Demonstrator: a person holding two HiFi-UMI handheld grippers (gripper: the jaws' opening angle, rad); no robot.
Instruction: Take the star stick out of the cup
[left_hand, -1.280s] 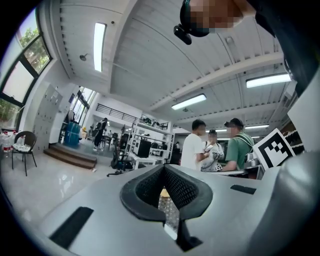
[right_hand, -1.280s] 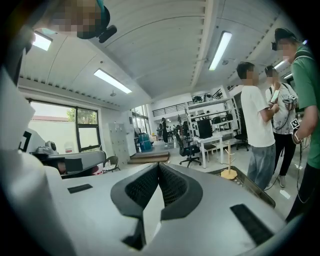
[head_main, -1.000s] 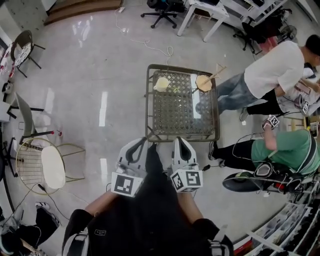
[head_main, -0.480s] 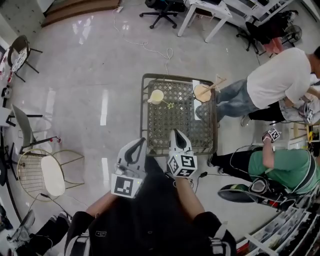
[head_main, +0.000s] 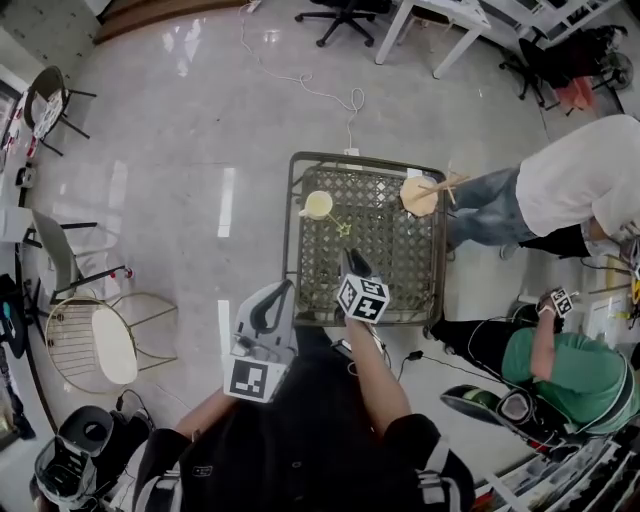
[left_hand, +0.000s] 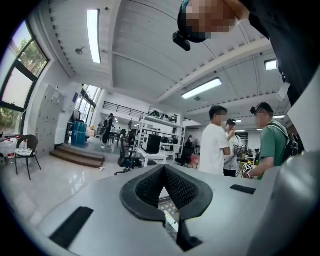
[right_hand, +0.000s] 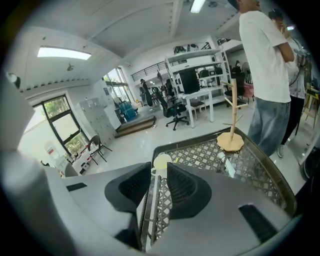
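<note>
Yellow star stick (head_main: 343, 228) lies beyond just-opened, empty right hand-held gripper (head_main: 352, 262)

The head camera looks steeply down from high up, with the surface (head_main: 390, 260) in the middle, well below it. The camera on the left tongs (left_hand: 163, 170) looks level across the room, and only a sliver of the surface shows there. The camera on the right tongs (right_hand: 159, 172) tilts down, near the surface's edge. It shares the surface, the cup (right_hand: 161, 161) and the wooden stand (right_hand: 230, 141) with the head view.
</note>
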